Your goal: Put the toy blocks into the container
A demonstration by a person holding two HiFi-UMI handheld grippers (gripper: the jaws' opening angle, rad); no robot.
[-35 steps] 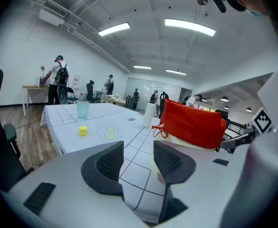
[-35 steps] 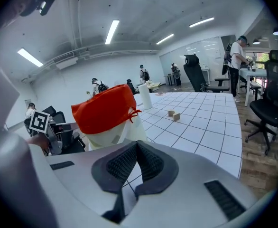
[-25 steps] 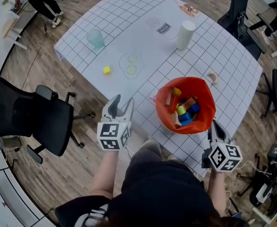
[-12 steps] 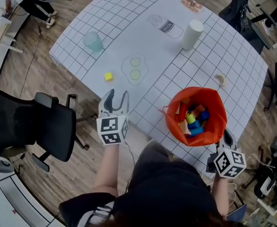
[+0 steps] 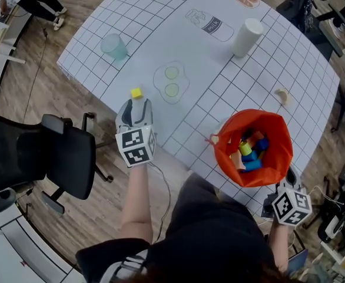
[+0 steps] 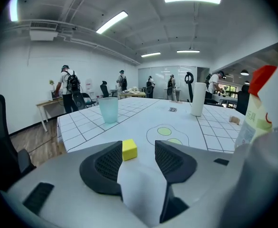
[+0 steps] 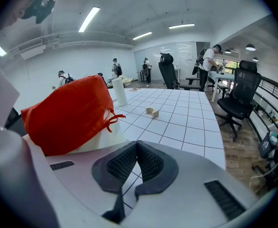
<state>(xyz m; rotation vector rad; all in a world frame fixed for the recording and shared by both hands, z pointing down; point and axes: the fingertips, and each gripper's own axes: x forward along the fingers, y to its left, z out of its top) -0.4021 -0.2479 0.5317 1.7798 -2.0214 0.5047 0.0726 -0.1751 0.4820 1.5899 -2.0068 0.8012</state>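
A small yellow block (image 5: 136, 92) (image 6: 129, 149) lies on the gridded white table (image 5: 178, 16). My left gripper (image 5: 134, 107) (image 6: 138, 159) points at it from close behind, and its jaws have just been opening; the block lies just beyond the fingertips, untouched. The orange bag-like container (image 5: 253, 147) (image 7: 68, 115) stands near the table's front right edge with several coloured blocks inside. My right gripper (image 5: 291, 175) (image 7: 136, 161) sits at the table edge just below the container, shut and empty.
A pale blue cup (image 5: 113, 46) (image 6: 108, 109) stands at the table's left. A white cylinder (image 5: 246, 38) (image 6: 198, 99) stands at the back right. A small tan piece (image 5: 282, 95) (image 7: 152, 112) lies right of centre. A black office chair (image 5: 40, 158) is left of the table.
My left gripper has moved forward and left over the table edge, up to the yellow block. The right gripper has stayed beside the container.
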